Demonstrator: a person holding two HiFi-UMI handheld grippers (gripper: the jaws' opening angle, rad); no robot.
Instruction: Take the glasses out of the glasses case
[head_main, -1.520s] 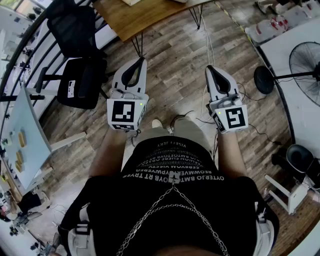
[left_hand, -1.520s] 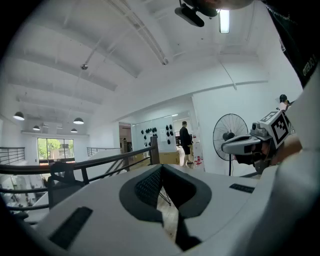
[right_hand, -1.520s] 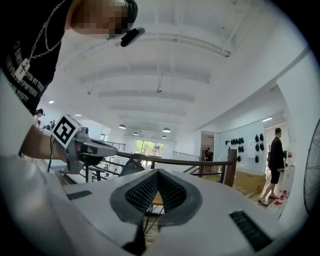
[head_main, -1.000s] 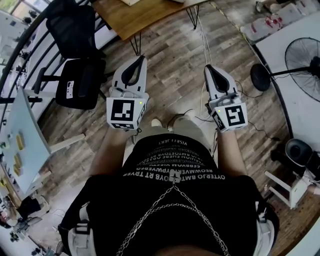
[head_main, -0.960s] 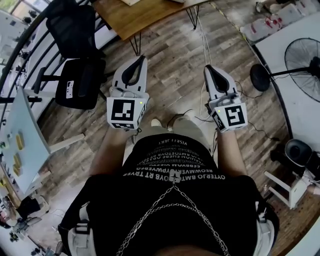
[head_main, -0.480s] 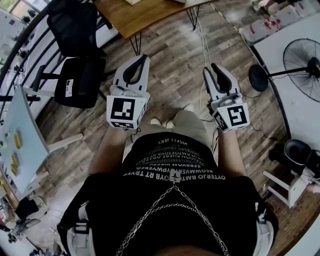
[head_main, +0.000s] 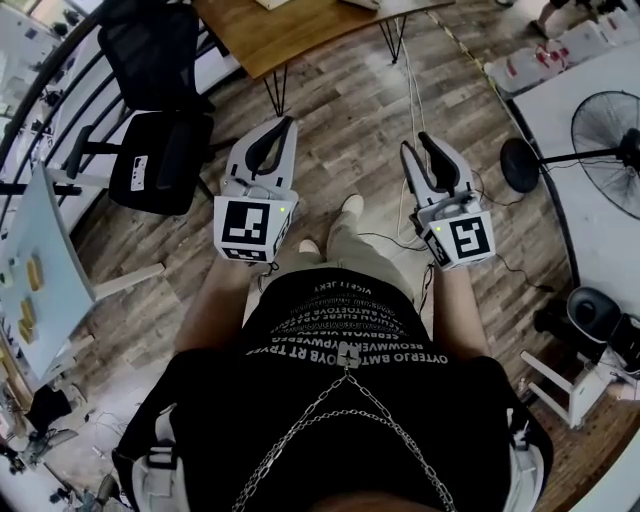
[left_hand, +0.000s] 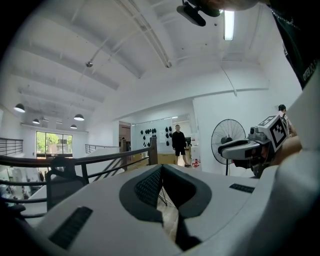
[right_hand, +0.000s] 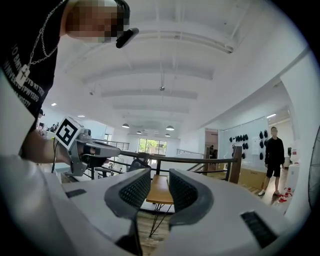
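Observation:
No glasses and no glasses case show in any view. In the head view my left gripper (head_main: 283, 125) is held over the wooden floor with its jaws meeting at the tips, empty. My right gripper (head_main: 420, 142) is level beside it; its jaws are opening and nothing lies between them. The left gripper view looks along shut jaws (left_hand: 161, 167) across the room, with the right gripper (left_hand: 250, 147) at its right edge. In the right gripper view the jaws (right_hand: 159, 172) stand parted, with the left gripper (right_hand: 85, 150) at the left.
A wooden table (head_main: 300, 30) on thin black legs stands ahead, with a black office chair (head_main: 160, 150) to its left. A standing fan (head_main: 600, 130) is at the right, and cables trail over the floor. A railing (right_hand: 200, 161) crosses ahead; a person (left_hand: 178, 145) stands far off.
The right gripper's jaws have gone from closed to parted. The person's foot has stepped forward on the floor. Both grippers have kept about the same places.

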